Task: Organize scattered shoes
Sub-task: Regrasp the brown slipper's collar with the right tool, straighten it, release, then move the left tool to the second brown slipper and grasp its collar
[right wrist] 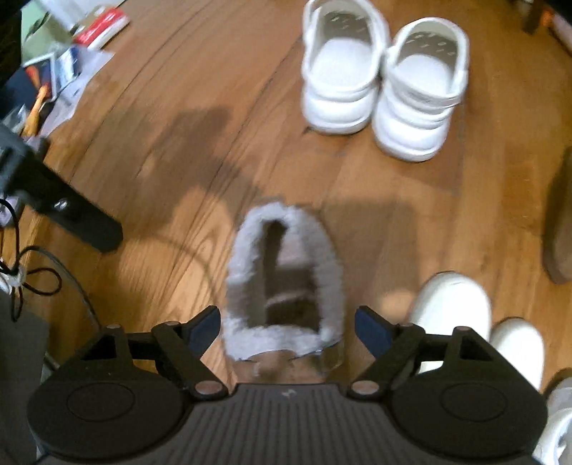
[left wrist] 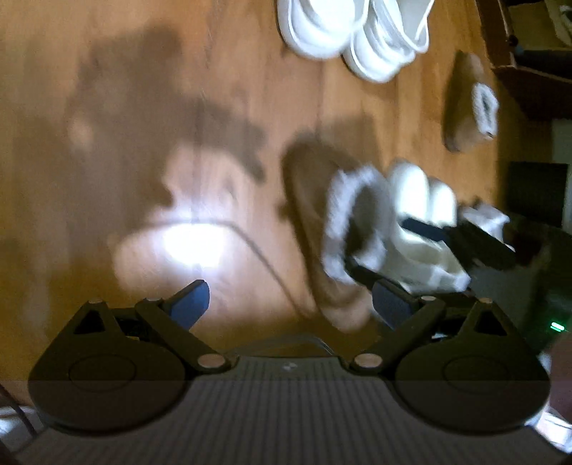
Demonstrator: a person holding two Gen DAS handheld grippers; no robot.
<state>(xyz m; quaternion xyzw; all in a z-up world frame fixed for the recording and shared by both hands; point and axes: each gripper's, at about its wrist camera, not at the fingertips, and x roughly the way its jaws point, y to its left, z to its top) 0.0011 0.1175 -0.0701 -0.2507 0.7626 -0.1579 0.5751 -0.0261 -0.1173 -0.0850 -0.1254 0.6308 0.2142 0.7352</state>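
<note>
Left wrist view: the left gripper hangs over the wooden floor with its jaws spread wide and nothing between them. A fur-lined brown slipper lies ahead and to its right, its heel end close to the right-hand fingertip, its long axis running away toward the far side of the floor. The right gripper reaches in at the fleece collar; blur hides whether it touches. A second brown slipper lies well apart by the floor's right edge, and a pair of white clogs stands side by side at the far edge

Right wrist view: the right gripper, jaws released and empty, straddles the heel of the slipper, whose length runs straight ahead along the fingers. By my judgement this hand is the nearer and already aligned for a closing grasp on the collar. The clogs sit neatly paired beyond; white shoes lie just right of the slipper
</note>
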